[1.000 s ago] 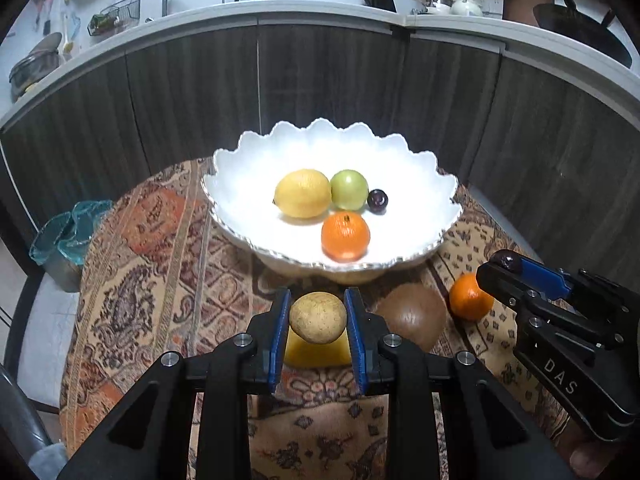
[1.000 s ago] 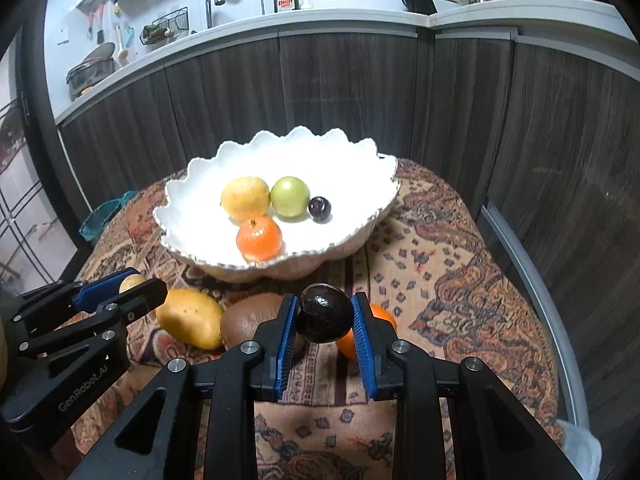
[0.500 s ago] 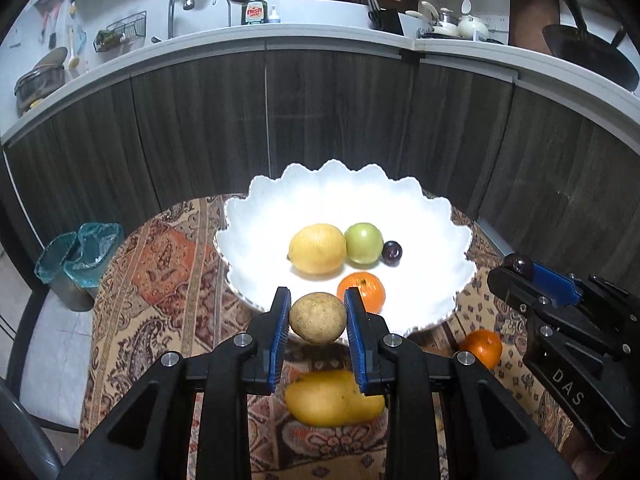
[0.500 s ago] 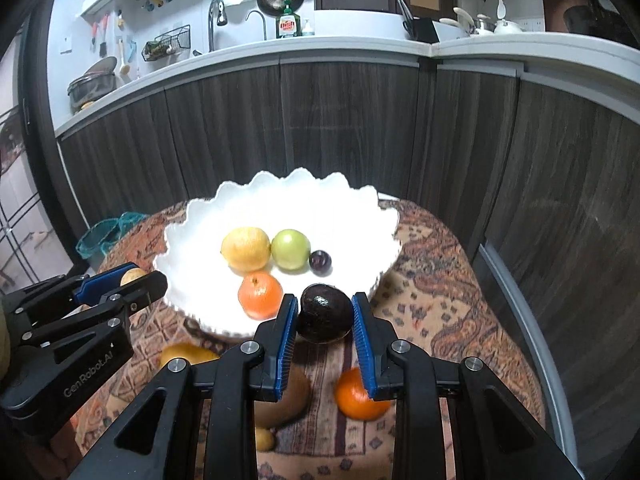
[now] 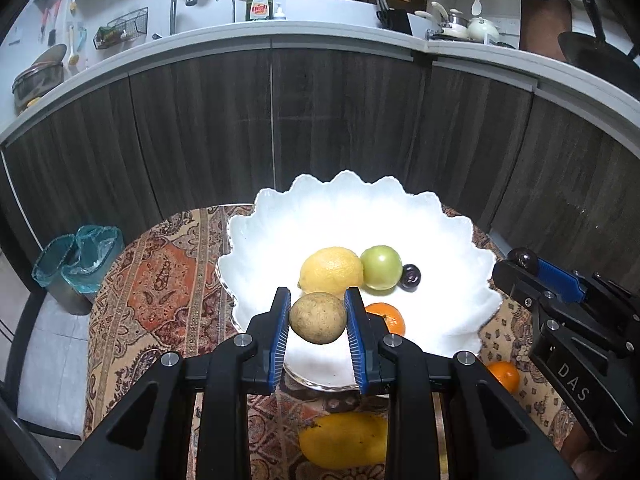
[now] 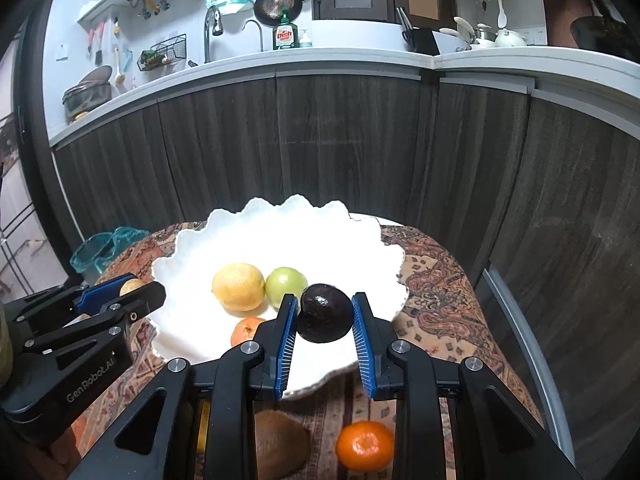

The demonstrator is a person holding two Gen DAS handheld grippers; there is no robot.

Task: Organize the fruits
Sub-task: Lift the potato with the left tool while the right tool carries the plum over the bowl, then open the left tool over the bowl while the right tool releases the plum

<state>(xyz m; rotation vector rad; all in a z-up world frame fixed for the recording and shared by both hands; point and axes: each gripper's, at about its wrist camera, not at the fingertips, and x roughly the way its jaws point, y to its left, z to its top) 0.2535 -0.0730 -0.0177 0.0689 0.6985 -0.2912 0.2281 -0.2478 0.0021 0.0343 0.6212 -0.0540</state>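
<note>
My left gripper [image 5: 318,318] is shut on a tan, speckled round fruit [image 5: 318,317] and holds it above the near rim of the white scalloped bowl [image 5: 448,240]. My right gripper [image 6: 325,314] is shut on a dark avocado [image 6: 325,313] above the bowl's [image 6: 360,240] near right side. In the bowl lie a lemon [image 5: 331,269], a green apple [image 5: 381,267], a dark plum [image 5: 411,276] and a mandarin [image 5: 386,318]. The left gripper also shows in the right wrist view [image 6: 132,292], the right gripper in the left wrist view [image 5: 524,264].
On the patterned tablecloth [image 5: 160,280] before the bowl lie a yellow mango [image 5: 344,444], a mandarin [image 6: 365,446] and a brown kiwi [image 6: 280,450]. Dark wood cabinets [image 5: 320,128] curve behind the table. A teal-lined bin [image 5: 76,256] stands on the floor at the left.
Both grippers have risen and moved forward with their fruits, from over the tablecloth to above the bowl's near part. The loose fruits on the cloth now lie beneath them.
</note>
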